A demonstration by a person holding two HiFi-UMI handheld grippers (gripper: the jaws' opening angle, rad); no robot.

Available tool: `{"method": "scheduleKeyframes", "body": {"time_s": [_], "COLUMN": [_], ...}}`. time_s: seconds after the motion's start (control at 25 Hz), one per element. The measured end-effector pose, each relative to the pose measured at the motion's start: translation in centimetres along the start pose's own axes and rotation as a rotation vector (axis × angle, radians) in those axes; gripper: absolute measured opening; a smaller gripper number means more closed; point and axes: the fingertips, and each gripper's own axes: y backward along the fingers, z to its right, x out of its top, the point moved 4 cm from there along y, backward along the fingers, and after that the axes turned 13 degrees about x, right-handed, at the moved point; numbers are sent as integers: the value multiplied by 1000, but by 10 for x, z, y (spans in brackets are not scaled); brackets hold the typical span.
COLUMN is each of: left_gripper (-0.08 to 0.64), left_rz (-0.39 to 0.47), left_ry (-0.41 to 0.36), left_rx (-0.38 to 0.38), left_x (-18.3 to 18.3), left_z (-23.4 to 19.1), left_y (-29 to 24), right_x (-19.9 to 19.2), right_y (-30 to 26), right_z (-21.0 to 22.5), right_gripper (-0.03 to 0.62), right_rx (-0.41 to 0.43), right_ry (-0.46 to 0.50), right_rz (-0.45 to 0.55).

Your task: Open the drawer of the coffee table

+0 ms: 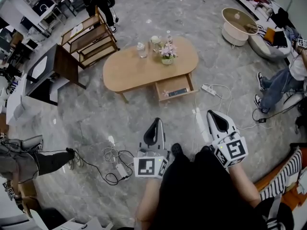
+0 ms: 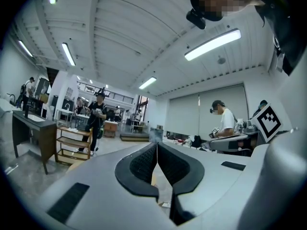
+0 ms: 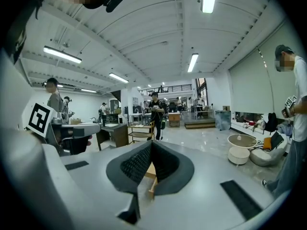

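Note:
The oval wooden coffee table (image 1: 129, 68) stands on the grey floor ahead of me. Its drawer (image 1: 175, 88) is pulled out toward me on the right side, with a dark flat item lying inside. Both grippers hang well short of the table, above the floor by the person's legs. My left gripper (image 1: 154, 123) is shut, its dark pads (image 2: 144, 164) meeting with nothing between them. My right gripper (image 1: 213, 114) is also shut and empty, its jaws pressed together (image 3: 151, 145). A bit of light wood shows behind the right jaws.
On the table stand a glass jar (image 1: 142, 49), a cup (image 1: 155, 41) and a small flower pot (image 1: 167, 53). A power strip (image 1: 208, 89) and cables (image 1: 115, 159) lie on the floor. A wooden shelf (image 1: 88, 40), a dark desk (image 1: 53, 73), a round white stool (image 1: 238, 25) and seated people surround the area.

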Motion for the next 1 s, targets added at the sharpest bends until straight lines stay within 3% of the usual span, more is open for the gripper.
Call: {"method": "scheduleKeyframes", "body": {"time_s": [0.44,1.0], "left_gripper": [14,14], "left_rz": [-21,-48], "left_ry": [-46,-29], "left_rx": [0,-31], "left_x": [-3,-10], "left_z": [-4,-1], "left_y": [1,-3], "right_x": [2,6], "right_y": [10,12], "right_z": [6,9], "right_gripper": [12,12], "right_rx": [-10,-15], "right_ry": [-9,-8], "right_rz": [3,8]}}
